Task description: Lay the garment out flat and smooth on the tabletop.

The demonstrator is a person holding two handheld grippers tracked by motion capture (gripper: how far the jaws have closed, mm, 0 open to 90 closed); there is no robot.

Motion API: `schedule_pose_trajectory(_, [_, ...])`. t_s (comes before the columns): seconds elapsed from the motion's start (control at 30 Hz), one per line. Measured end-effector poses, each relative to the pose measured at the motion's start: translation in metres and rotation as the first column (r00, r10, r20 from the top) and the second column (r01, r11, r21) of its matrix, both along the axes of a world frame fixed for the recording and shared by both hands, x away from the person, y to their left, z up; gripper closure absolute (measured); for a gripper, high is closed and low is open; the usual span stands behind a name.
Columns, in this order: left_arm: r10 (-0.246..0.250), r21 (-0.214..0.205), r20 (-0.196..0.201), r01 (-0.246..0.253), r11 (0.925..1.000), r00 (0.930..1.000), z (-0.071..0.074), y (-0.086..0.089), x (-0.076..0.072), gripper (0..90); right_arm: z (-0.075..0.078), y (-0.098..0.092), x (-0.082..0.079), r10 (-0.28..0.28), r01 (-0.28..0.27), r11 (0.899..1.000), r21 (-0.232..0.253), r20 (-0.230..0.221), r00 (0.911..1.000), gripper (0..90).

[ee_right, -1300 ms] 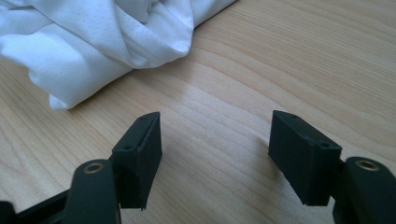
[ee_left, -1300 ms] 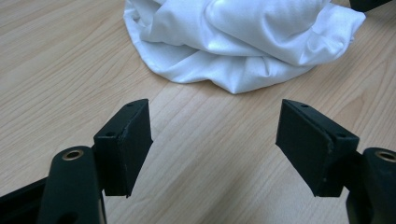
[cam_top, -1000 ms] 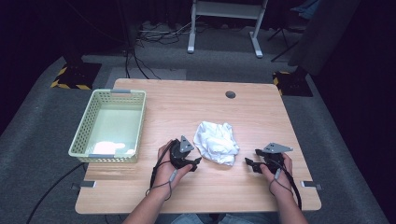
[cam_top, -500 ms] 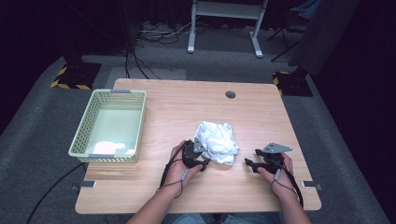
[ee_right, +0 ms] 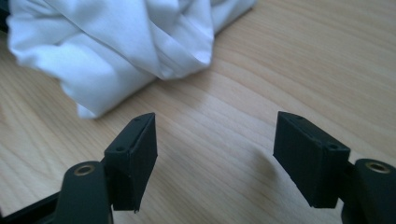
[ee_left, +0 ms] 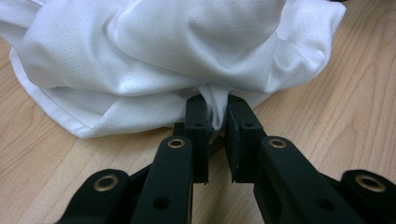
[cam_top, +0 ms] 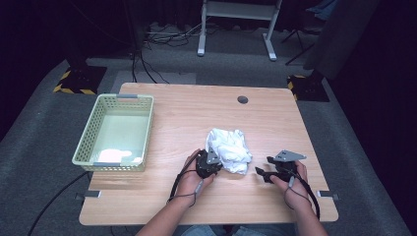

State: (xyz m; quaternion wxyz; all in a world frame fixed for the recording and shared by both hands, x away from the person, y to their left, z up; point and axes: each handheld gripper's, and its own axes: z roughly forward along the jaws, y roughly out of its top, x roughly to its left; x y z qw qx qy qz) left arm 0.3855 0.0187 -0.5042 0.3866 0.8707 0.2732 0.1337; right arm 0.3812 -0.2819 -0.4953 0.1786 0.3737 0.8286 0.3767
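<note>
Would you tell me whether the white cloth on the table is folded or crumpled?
Crumpled: the white cloth lies in a bunched heap of irregular creases on the table, with no flat folded edges.

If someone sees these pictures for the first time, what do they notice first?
First, the crumpled white cloth near the middle of the wooden table. The left gripper has just closed its jaws on a fold at the cloth's edge, while the right gripper waits open beside it. A pale green basket stands at the table's left side.

Overhead view; 2 close, perhaps level.
</note>
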Motion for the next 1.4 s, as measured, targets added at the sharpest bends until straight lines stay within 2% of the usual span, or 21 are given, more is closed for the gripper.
schedule_pose_trajectory(0.27, [-0.003, -0.008, -0.014, 0.003, 1.0, 0.9999, 0.0, 0.002, 0.002, 80.0, 0.019, 0.022, 0.001, 0.069, -0.069, 0.998, -0.001, 0.032, 0.9971, 30.7])
schedule_pose_trajectory(0.43, [-0.004, -0.021, -0.028, 0.003, 0.9998, 0.9996, 0.0, 0.002, 0.003, 79.9, 0.021, 0.041, 0.007, 0.096, -0.095, 0.995, -0.02, 0.04, 0.9946, 30.6])
schedule_pose_trajectory(0.53, [-0.004, -0.017, -0.023, 0.004, 0.9998, 0.9997, 0.0, 0.002, 0.003, 79.9, 0.019, 0.051, 0.013, 0.106, -0.105, 0.994, -0.034, 0.039, 0.9936, 32.6])
schedule_pose_trajectory(0.57, [-0.004, -0.016, -0.023, 0.004, 0.9999, 0.9997, 0.0, 0.002, 0.003, 79.9, 0.019, 0.054, 0.015, 0.118, -0.116, 0.992, -0.042, 0.04, 0.9922, 38.9])
schedule_pose_trajectory(0.63, [-0.005, -0.018, -0.025, 0.004, 0.9998, 0.9997, 0.0, 0.002, 0.003, 79.9, 0.019, 0.059, 0.017, 0.155, -0.154, 0.987, -0.049, 0.021, 0.9876, 63.0])
schedule_pose_trajectory(0.67, [-0.005, -0.018, -0.025, 0.004, 0.9998, 0.9997, 0.0, 0.002, 0.003, 79.9, 0.019, 0.059, 0.017, 0.155, -0.154, 0.987, -0.049, 0.021, 0.9876, 63.0])
schedule_pose_trajectory(0.73, [-0.004, -0.019, -0.026, 0.004, 0.9998, 0.9997, 0.0, 0.002, 0.003, 79.9, 0.021, 0.062, 0.018, 0.171, -0.171, 0.984, -0.048, -0.003, 0.9852, 77.8])
schedule_pose_trajectory(0.83, [-0.004, -0.021, -0.028, 0.004, 0.9998, 0.9996, 0.0, 0.002, 0.003, 79.9, 0.025, 0.062, 0.018, 0.165, -0.165, 0.985, -0.05, -0.011, 0.9862, 81.0])
schedule_pose_trajectory(0.97, [-0.004, -0.02, -0.027, 0.004, 0.9998, 0.9996, 0.0, 0.002, 0.003, 79.9, 0.028, 0.057, 0.016, 0.14, -0.14, 0.988, -0.063, 0.004, 0.9901, 81.2])
schedule_pose_trajectory(1.1, [-0.004, -0.021, -0.028, 0.004, 0.9998, 0.9996, 0.0, 0.003, 0.003, 79.9, 0.035, 0.039, 0.015, 0.09, -0.088, 0.993, -0.08, 0.021, 0.9957, 81.1])
schedule_pose_trajectory(1.4, [-0.007, -0.019, -0.028, 0.006, 0.9998, 0.9996, 0.0, 0.004, 0.003, 79.9, 0.039, 0.011, 0.013, 0.013, -0.011, 0.996, -0.092, 0.027, 0.9995, 81.1])
